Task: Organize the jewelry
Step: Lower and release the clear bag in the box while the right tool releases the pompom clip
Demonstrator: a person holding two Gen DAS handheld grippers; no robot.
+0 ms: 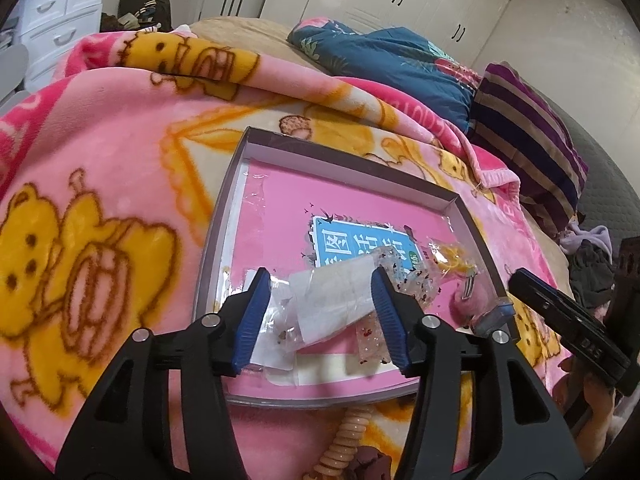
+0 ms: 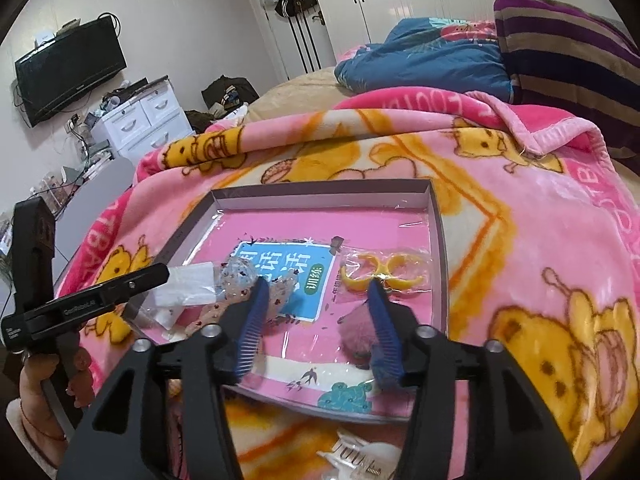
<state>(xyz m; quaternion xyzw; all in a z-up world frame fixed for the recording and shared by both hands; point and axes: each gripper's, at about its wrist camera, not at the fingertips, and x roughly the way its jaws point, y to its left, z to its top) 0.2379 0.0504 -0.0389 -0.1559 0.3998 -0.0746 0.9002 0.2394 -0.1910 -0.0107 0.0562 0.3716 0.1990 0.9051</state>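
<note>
Jewelry bits lie in a flat box (image 2: 438, 240) on the bed, most still in little clear bags. Closest to us, outside the box, a beige coil (image 1: 348, 436) and a white clip (image 2: 360, 460) wait on the pink blanket (image 1: 100, 152). Our left gripper (image 1: 318, 280) has its fingers spread, with a clear bag (image 1: 320, 300) lying between them; we cannot tell if the pads touch it. Our right gripper (image 2: 316, 284) has its fingers spread too, and nothing is pinched. A pink puff (image 2: 354, 336) sits low between them, and yellow rings (image 2: 380, 272) in a bag lie just past the tips. We think we just set things down in the box. Next we likely need to pick up a piece outside it, gently, so it doesn't slip.
</note>
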